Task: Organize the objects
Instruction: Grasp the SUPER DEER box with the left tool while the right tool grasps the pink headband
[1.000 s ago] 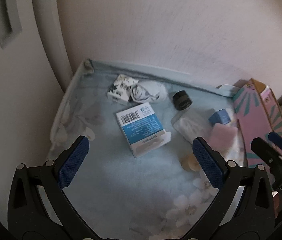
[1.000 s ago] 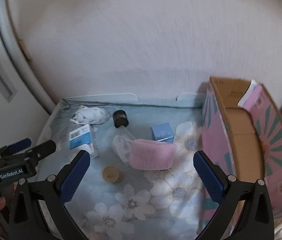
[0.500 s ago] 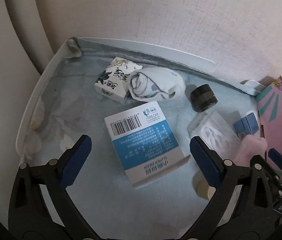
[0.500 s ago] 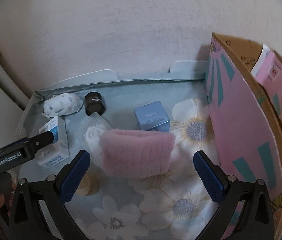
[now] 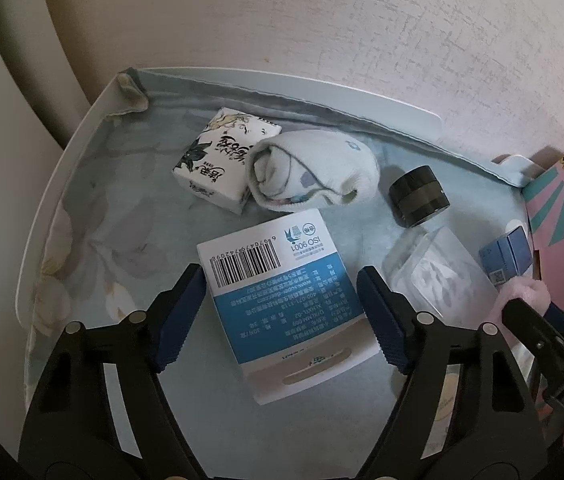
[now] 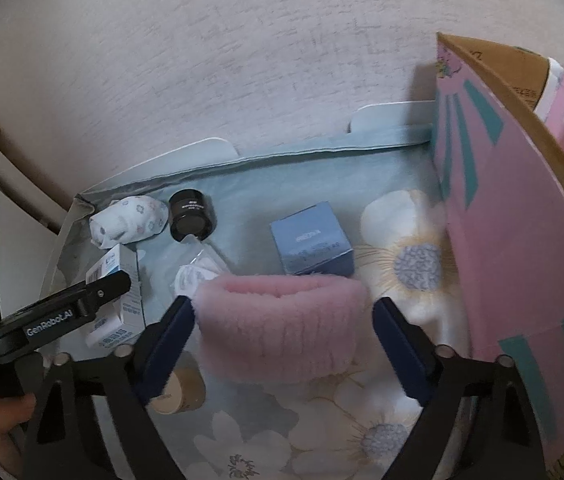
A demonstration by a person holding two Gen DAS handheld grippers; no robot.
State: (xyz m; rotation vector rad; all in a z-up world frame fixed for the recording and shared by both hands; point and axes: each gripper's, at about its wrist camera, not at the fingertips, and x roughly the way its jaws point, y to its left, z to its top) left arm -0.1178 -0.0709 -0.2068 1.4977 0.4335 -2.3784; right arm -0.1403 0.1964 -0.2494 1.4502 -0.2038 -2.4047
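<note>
Left gripper [image 5: 282,312] spread around flat white-and-blue cardboard box [image 5: 282,296], pads just beside its edges. Right gripper [image 6: 284,340] spread around fluffy pink headband [image 6: 282,328].

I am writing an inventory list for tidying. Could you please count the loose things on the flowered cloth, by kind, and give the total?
Boxes: 3 (blue-white box, patterned box, small blue box)
Jars: 2 (black jar, tan jar)
Soft items: 2 (rolled sock, pink headband)
Clear packets: 1 (plastic packet)
Total: 8
</note>
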